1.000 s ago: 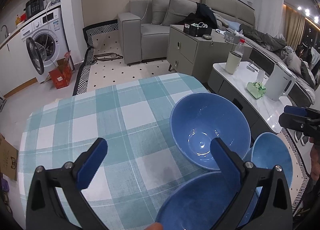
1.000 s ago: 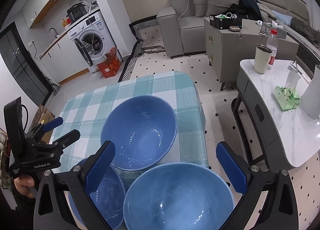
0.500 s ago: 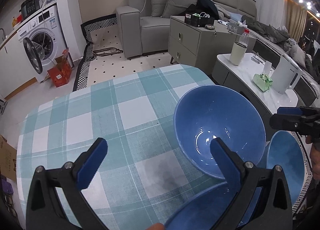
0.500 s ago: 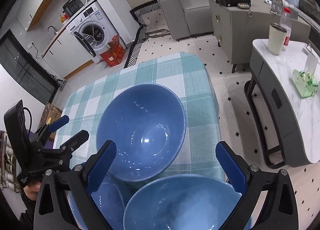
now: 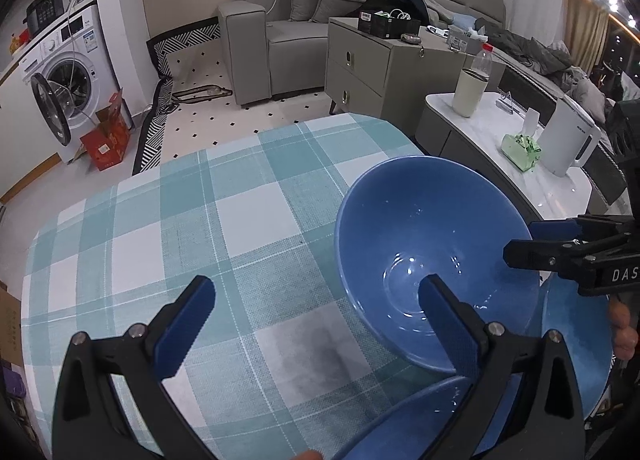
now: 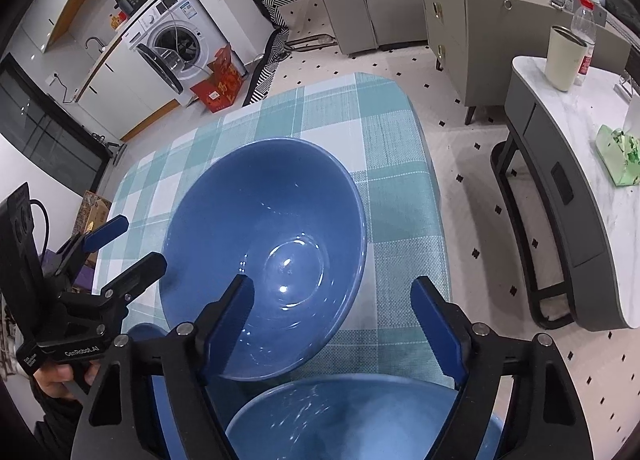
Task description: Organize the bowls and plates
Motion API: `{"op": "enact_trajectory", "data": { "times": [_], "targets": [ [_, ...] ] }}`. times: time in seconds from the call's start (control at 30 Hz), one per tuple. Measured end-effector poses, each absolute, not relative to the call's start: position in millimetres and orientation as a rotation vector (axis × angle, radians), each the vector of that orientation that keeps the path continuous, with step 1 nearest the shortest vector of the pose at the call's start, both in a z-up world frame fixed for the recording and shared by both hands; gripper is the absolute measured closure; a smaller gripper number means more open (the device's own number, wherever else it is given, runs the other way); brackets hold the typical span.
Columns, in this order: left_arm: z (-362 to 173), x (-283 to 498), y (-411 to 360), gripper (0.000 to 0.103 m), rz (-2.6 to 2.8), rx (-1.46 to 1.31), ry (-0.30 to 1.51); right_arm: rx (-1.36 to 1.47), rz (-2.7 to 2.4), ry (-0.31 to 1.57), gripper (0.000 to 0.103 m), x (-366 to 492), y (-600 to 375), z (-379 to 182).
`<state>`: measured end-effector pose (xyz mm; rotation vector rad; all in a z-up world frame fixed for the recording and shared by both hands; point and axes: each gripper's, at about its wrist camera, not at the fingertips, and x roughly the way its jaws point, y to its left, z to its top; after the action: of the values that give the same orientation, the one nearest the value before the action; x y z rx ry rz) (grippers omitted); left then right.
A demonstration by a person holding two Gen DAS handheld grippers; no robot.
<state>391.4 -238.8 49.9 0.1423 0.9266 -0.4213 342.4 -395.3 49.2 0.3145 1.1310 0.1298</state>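
Nothing looked stacked: three bowls sat loose — big bowl point(image 6: 264, 256), near bowl point(image 6: 360, 416), small bowl point(image 5: 576, 344). Left gripper point(image 5: 316, 320) and right gripper point(image 6: 332, 312) both gaped, empty.

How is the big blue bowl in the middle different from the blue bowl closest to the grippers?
The big glossy blue bowl in the middle shows whole and lies farther out on the checked tablecloth; the nearest blue bowl is cut off by the picture's bottom edge. The middle bowl looks tilted; the nearest one's tilt is unclear. Both are blue, shiny and empty.
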Motion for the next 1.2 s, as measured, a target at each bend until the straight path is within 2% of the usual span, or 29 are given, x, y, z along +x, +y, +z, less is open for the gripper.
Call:
{"op": "enact_trajectory", "data": {
  "times": [0.03,0.13,0.3,0.5,0.87,1.03,1.2],
  "targets": [
    [48.6,392.4,-239.3,0.002,-0.426,0.140,0.933,0.317,0.132,1.136,0.027,343.1,-396.0,47.2],
    [45.3,393.7,-240.8,0.010,-0.442,0.132,0.949,0.318,0.129,1.150,0.028,344.0,-397.1,42.8],
    [38.8,394.6,-242.4,0.039,-0.455,0.131,0.983,0.310,0.130,1.159,0.036,344.0,-395.5,38.6],
    [36.6,391.7,-242.1,0.057,-0.470,0.123,0.994,0.282,0.166,1.155,0.045,341.8,-387.5,36.7],
    [38.7,391.1,-244.6,0.076,-0.492,0.112,0.989,0.272,0.165,1.149,0.060,341.4,-382.9,35.0],
    [39.7,390.4,-246.0,0.079,-0.499,0.111,0.991,0.267,0.167,1.143,0.073,339.3,-383.2,35.4],
    [42.4,389.1,-246.5,0.082,-0.507,0.106,0.979,0.263,0.157,1.142,0.078,339.3,-385.4,35.3]
  ]
}}
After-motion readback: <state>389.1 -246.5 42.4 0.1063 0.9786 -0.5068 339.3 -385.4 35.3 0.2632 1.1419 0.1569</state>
